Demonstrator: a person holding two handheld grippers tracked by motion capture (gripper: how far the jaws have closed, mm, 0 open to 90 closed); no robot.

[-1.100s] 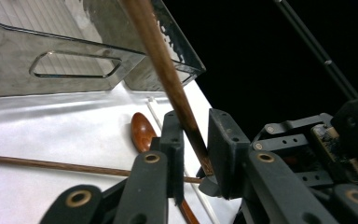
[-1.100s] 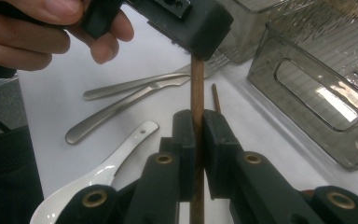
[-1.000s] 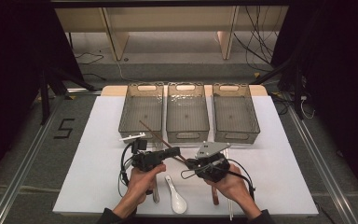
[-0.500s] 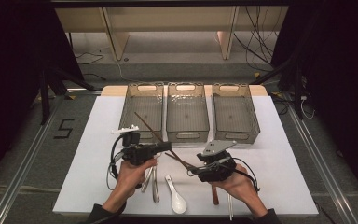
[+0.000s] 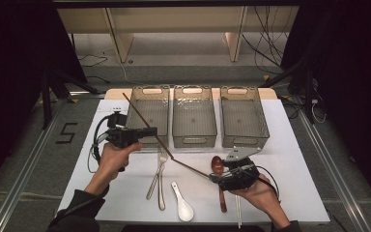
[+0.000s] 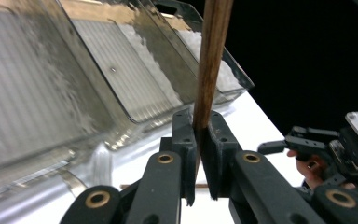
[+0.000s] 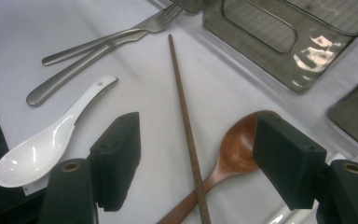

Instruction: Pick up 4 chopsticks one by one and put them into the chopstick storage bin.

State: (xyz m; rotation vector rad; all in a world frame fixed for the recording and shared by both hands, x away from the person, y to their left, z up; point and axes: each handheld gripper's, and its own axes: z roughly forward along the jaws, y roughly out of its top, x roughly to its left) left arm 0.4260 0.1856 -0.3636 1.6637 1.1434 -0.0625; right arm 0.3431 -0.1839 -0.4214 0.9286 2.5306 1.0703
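Dark wood stands pinched between the jaws of the left gripper (image 6: 198, 140): one brown chopstick (image 6: 212, 60), clamped tight and rising past the fingertips toward the clear bins (image 6: 121, 79) beyond. From the high view that held chopstick (image 5: 142, 118) slants over the leftmost bin (image 5: 147, 116). The right gripper (image 7: 198, 163) has just been opening; its jaws stand wide with the second chopstick (image 7: 184, 116) lying loose on the white table (image 7: 28, 28) between them, crossing a wooden spoon (image 7: 235, 154). Just left of those fingers lie a white ceramic spoon (image 7: 42, 149) and a steel fork (image 7: 116, 35).
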